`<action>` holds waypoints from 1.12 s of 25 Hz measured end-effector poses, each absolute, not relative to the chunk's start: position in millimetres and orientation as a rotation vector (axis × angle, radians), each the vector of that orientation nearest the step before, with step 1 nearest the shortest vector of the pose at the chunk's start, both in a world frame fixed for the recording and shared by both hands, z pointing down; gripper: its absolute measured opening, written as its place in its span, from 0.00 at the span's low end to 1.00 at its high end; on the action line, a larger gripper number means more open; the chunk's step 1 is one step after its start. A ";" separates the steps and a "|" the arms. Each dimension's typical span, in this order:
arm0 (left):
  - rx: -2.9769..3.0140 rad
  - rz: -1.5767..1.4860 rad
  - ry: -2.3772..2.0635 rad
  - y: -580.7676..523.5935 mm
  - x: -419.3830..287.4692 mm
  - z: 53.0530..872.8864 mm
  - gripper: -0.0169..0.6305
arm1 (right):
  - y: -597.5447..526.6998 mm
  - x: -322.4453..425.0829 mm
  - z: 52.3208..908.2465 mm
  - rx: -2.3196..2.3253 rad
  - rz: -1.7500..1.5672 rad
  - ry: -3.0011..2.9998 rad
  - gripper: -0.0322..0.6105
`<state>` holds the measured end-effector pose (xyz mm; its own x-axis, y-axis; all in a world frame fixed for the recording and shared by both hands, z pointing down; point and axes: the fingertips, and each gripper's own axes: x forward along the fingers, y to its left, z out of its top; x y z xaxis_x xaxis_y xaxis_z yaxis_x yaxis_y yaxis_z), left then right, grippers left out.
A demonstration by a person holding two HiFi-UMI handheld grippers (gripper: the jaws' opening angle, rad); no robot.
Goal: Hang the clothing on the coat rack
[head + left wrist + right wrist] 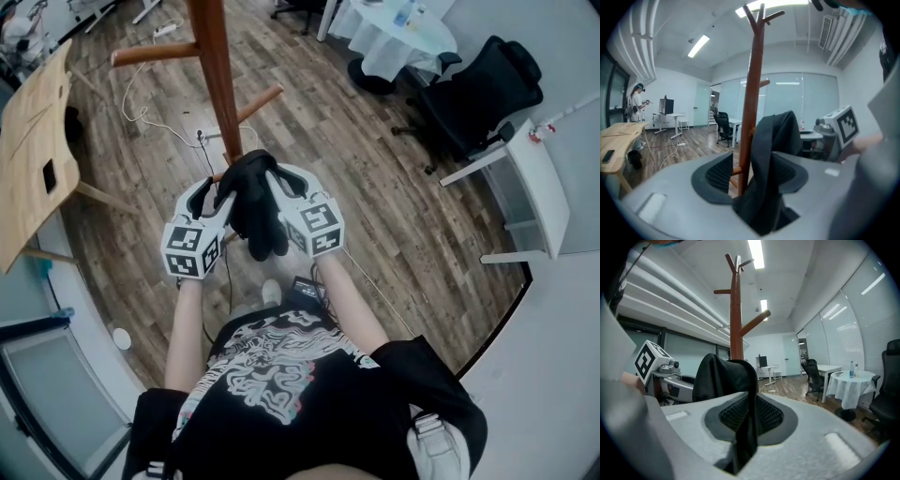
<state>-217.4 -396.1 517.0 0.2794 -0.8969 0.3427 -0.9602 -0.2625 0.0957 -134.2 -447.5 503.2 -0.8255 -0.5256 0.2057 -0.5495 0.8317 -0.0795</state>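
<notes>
A black garment (253,211) hangs bunched between my two grippers, close to the brown wooden coat rack pole (217,75). My left gripper (214,195) stands open: in the left gripper view its pads are well apart, the garment (771,159) lies against the right-hand pad, and the pole (751,117) shows through the gap. My right gripper (279,184) has its jaws a little apart. In the right gripper view a strip of the garment (749,427) drops through the narrow gap, and the rest is heaped in front of the rack (736,319).
A slanted wooden table (33,150) stands at the left and a white cable (141,112) trails on the floor. A black office chair (483,94), a round table with a white cloth (398,33) and a white desk (539,178) are at the right. A person (636,101) stands far off.
</notes>
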 end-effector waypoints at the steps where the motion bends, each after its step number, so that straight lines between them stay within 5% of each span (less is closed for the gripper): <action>1: 2.271 0.319 -1.706 -395.2 -218.4 515.9 0.33 | -446.3 -134.8 502.8 0.838 0.197 -2.839 0.13; 24: 2.311 0.194 -1.810 -365.5 -230.3 474.5 0.32 | -414.4 -107.6 461.0 0.970 0.029 -2.882 0.17; 26: 2.367 0.156 -1.794 -356.9 -225.6 466.1 0.31 | -405.4 -104.4 456.3 0.995 0.017 -2.886 0.16; 28: 2.419 0.120 -1.785 -347.9 -219.7 457.3 0.19 | -397.0 -99.1 453.1 1.018 -0.005 -2.881 0.14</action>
<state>-219.7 -347.9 457.3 0.2961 -0.9445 0.1423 -0.9550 -0.2904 0.0595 -99.1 -397.0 453.1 -0.7747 -0.6273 0.0797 -0.6270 0.7784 0.0314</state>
